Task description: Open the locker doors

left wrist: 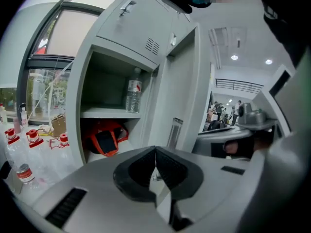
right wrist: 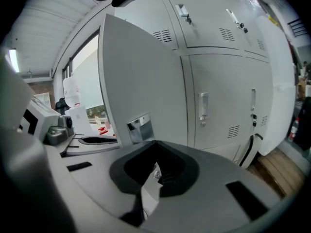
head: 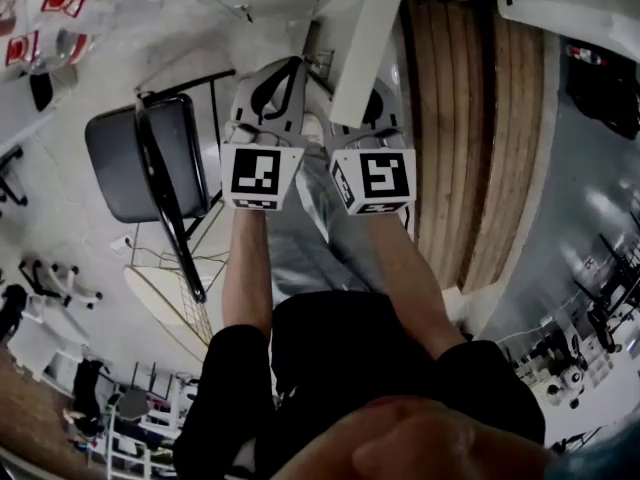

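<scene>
Left gripper view shows our left two-jaw grey gripper point(left wrist: 155, 149) with its jaws pressed together and nothing between them. Ahead stands the tall grey metal locker point(left wrist: 121, 28). Its flat grey door point(left wrist: 183, 96) is swung wide, so we see a clear plastic water bottle point(left wrist: 133, 95) on the shelf and a red bag point(left wrist: 104, 137) below. Our right two-jaw grey gripper point(right wrist: 155, 144) is closed and empty too, near that door's edge. Beside it, more grey locker doors point(right wrist: 218, 96) are shut. We think both grippers hold nothing because one door is done and the next small metal handle point(right wrist: 203, 106) is not reached yet.
</scene>
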`<state>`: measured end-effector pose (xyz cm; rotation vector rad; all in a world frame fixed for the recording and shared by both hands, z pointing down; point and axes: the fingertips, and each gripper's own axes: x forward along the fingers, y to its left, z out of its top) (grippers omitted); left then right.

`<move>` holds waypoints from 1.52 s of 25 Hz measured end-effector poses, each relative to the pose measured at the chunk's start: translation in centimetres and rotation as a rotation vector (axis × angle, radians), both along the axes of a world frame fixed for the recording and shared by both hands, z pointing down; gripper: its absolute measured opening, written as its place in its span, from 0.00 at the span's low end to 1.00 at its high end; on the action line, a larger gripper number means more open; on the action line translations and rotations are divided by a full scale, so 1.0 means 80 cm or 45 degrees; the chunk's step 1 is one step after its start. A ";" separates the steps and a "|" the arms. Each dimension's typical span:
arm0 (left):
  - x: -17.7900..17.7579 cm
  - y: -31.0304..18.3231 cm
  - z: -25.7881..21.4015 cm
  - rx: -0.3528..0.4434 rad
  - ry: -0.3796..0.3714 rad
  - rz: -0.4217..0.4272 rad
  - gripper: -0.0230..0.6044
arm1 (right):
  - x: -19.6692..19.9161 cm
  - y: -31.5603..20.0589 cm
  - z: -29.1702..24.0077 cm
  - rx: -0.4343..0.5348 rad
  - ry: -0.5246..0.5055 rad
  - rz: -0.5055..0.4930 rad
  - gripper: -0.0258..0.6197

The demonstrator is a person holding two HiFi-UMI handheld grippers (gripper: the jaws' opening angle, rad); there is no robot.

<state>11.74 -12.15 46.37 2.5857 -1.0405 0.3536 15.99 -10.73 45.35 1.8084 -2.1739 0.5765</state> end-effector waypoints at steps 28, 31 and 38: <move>0.140 0.092 -0.082 -0.069 -0.082 0.094 0.05 | 0.152 0.084 -0.082 0.027 0.008 0.195 0.06; 0.120 0.091 -0.111 -0.046 -0.057 0.054 0.05 | 0.146 0.084 -0.112 0.073 0.011 0.199 0.06; 0.075 0.074 -0.198 0.000 0.014 -0.053 0.05 | 0.148 0.075 -0.207 0.189 0.014 0.272 0.06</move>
